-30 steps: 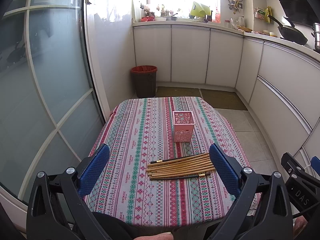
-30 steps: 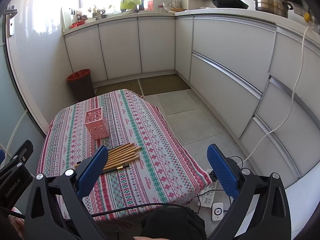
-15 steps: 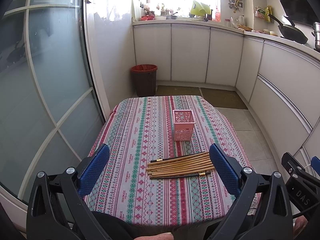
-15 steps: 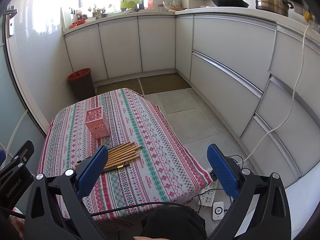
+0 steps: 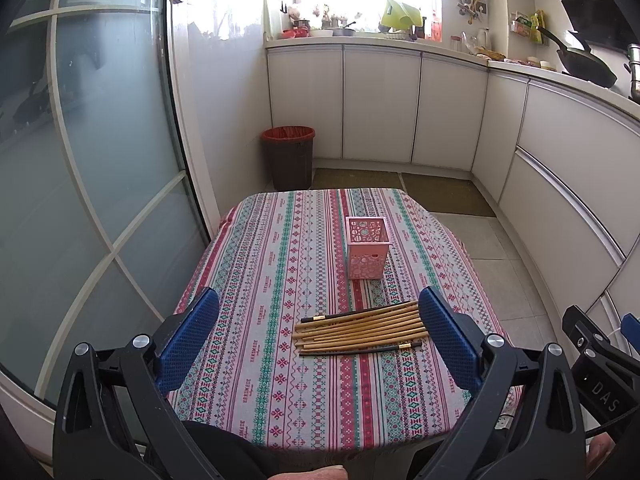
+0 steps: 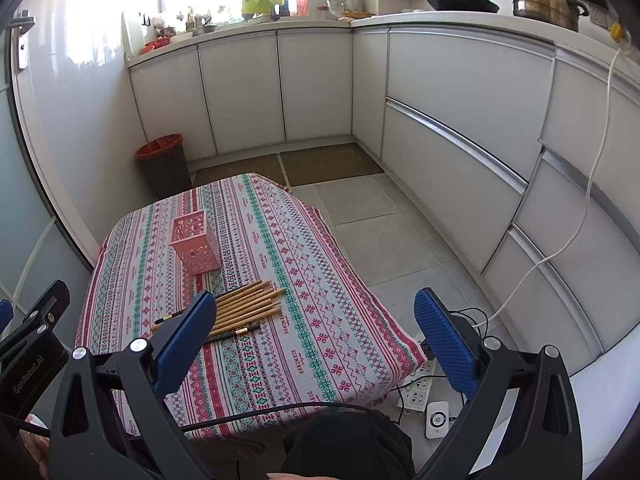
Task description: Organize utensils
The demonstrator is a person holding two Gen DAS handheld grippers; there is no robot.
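Several bamboo chopsticks (image 5: 360,327) lie side by side on the patterned tablecloth (image 5: 280,280), with two dark chopsticks at the bundle's edges. A pink perforated holder (image 5: 367,253) stands upright just beyond them and looks empty. My left gripper (image 5: 318,334) is open, held above the table's near edge, with the chopsticks showing between its blue pads. The right wrist view shows the same chopsticks (image 6: 244,307) and holder (image 6: 195,247) to the left. My right gripper (image 6: 316,340) is open and empty, over the table's right side.
A bin with a red liner (image 5: 288,156) stands on the floor beyond the table. White cabinets (image 6: 452,128) run along the back and right. A glass door (image 5: 80,160) is on the left. A power strip and cables (image 6: 420,388) lie on the floor at the right.
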